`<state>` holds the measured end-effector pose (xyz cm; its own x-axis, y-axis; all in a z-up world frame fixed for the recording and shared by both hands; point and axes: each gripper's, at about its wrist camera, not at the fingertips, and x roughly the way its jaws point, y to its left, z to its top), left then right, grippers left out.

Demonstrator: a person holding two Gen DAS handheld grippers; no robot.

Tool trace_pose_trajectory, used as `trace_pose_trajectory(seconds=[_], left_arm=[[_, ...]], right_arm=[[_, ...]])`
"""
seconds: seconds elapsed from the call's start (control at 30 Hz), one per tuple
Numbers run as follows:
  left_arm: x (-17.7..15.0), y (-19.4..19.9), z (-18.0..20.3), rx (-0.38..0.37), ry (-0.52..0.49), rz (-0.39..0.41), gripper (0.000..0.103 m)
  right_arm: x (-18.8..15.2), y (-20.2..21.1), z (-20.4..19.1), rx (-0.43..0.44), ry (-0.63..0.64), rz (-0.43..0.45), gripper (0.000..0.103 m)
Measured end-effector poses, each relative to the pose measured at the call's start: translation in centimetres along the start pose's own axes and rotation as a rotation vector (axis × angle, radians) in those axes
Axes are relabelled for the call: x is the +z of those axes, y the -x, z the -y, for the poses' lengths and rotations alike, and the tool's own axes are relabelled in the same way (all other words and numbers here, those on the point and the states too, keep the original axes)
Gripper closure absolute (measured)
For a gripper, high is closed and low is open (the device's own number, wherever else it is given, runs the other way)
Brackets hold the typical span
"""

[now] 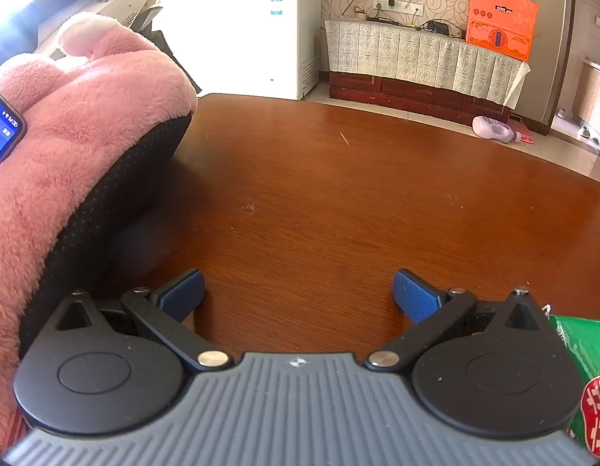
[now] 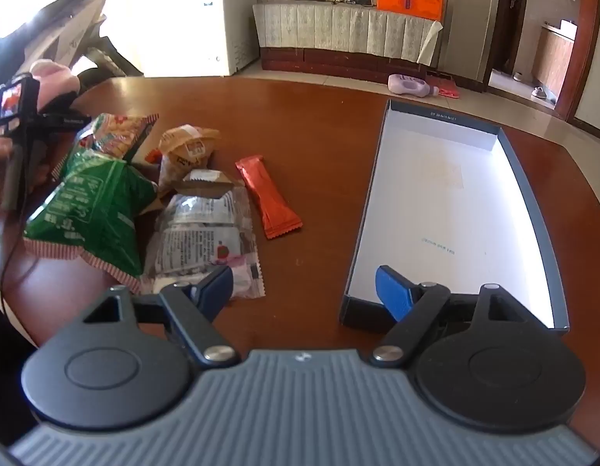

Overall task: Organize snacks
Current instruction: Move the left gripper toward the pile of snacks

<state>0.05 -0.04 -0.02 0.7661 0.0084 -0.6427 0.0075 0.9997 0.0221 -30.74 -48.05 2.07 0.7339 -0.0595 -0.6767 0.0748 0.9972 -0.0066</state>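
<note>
With nothing yet packed, the right gripper (image 2: 304, 291), fingers apart, hovers between a snack heap led by an orange bar (image 2: 268, 197) ahead-left and the empty box (image 2: 447, 209) stretching away ahead-right on the tabletop (image 2: 323, 124), while the left gripper (image 1: 298, 295), also spread, faces bare wood; package print is unreadable.

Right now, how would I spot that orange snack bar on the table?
Find the open box with the white inside on the brown table. Left of it lies a heap of snack packets; the orange bar lies at the heap's right edge, long, slim and plain-coloured.
</note>
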Motion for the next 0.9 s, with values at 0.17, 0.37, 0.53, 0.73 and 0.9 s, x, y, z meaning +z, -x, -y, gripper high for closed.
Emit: trace_pose_trajectory(seconds=[0.17, 0.37, 0.53, 0.73, 0.9], left_arm=[[-0.1, 0.1, 0.1, -0.006, 0.0, 0.007, 0.0], [0.6, 2.7, 0.6, 0.096, -0.013, -0.009, 0.0], [1.6, 11.3, 2.3, 0.029, -0.054, 0.169, 0.0], [1.2, 22.5, 8.9, -0.007, -0.08, 0.185, 0.0], [-6.9, 30.7, 16.4, -0.132, -0.084, 0.216, 0.0]], right_arm=[[0.6, 0.8, 0.2, 0.065, -0.051, 0.052, 0.021], [1.1, 0.9, 0.3, 0.113, -0.147, 0.088, 0.021], [1.4, 1.4, 0.7, 0.149, -0.199, 0.128, 0.021], [1.6, 2.7, 1.0, 0.171, -0.216, 0.214, 0.021], [1.3, 3.7, 1.0, 0.153, -0.2, 0.262, 0.021]])
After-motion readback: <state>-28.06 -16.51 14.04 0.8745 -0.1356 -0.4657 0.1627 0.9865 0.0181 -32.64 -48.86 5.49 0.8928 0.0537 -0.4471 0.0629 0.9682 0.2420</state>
